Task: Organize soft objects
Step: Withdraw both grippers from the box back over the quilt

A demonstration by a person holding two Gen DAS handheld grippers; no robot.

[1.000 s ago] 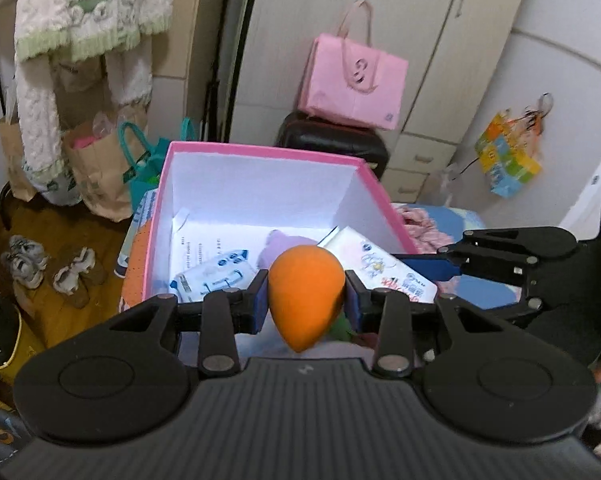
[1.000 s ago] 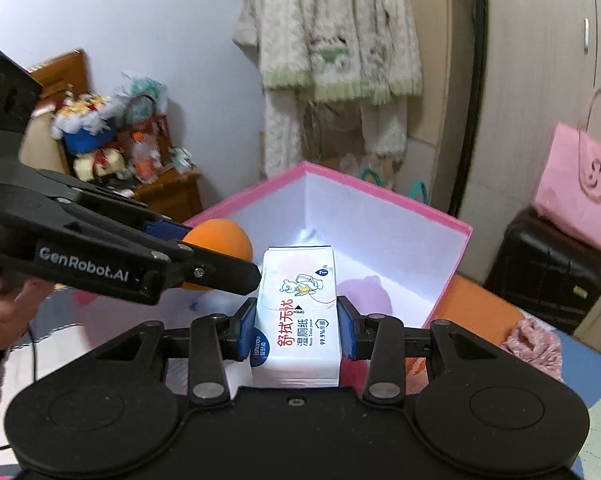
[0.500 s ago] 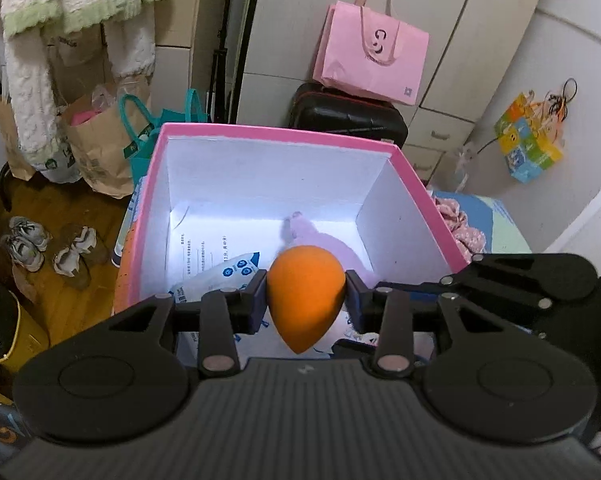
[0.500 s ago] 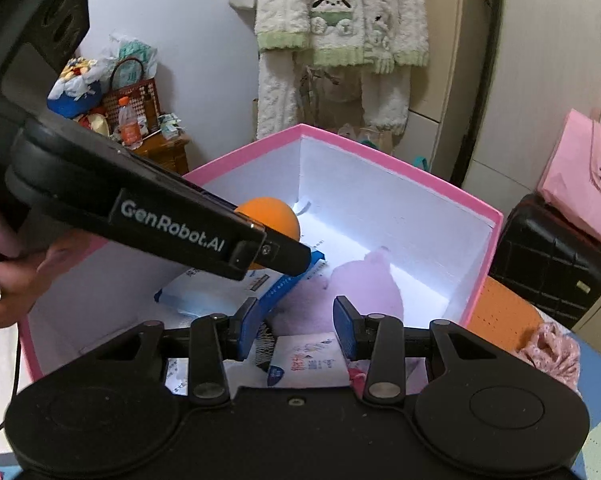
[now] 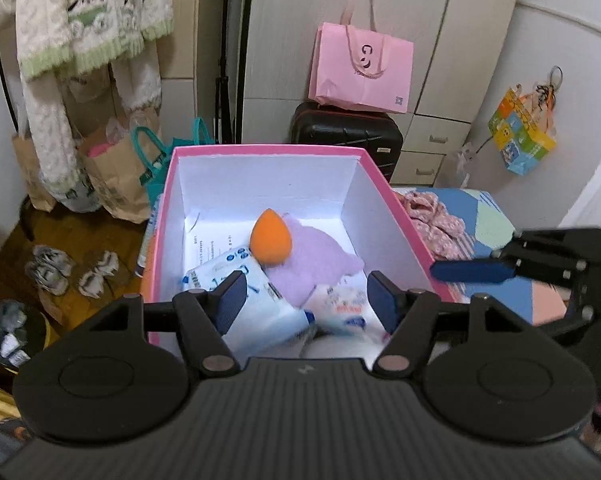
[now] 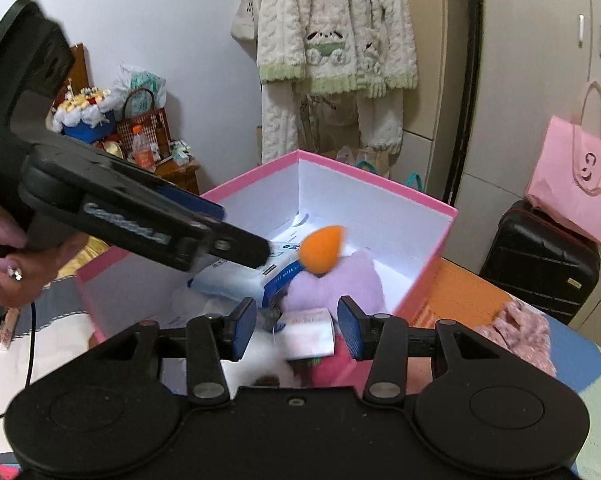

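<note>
A pink box (image 5: pixel 260 148) with white inner walls stands open below both grippers. In it an orange egg-shaped sponge (image 5: pixel 270 240) rests against a purple plush (image 5: pixel 320 256), beside a blue-and-white wipes pack (image 5: pixel 240 296) and a small tissue pack (image 5: pixel 342 310). My left gripper (image 5: pixel 306 300) hangs over the box's near side, its jaws opening with nothing between them. My right gripper (image 6: pixel 296 326) is also opening; the tissue pack (image 6: pixel 306 334) lies loose in the box below its pads. The sponge (image 6: pixel 320 250) looks blurred just past the left gripper's fingers (image 6: pixel 236 246).
A floral cloth (image 5: pixel 432 220) lies on the patterned bedspread right of the box. Behind stand a black suitcase (image 5: pixel 346 130) with a pink paper bag (image 5: pixel 362 68). Knitted clothes (image 5: pixel 88 20) hang at the left above paper bags and shoes (image 5: pixel 50 268). A person's hand (image 6: pixel 16 268) holds the left gripper.
The left gripper opened and the orange sponge dropped into the box. The right gripper let go of the tissue pack, which now lies in the box, and its jaws widened.
</note>
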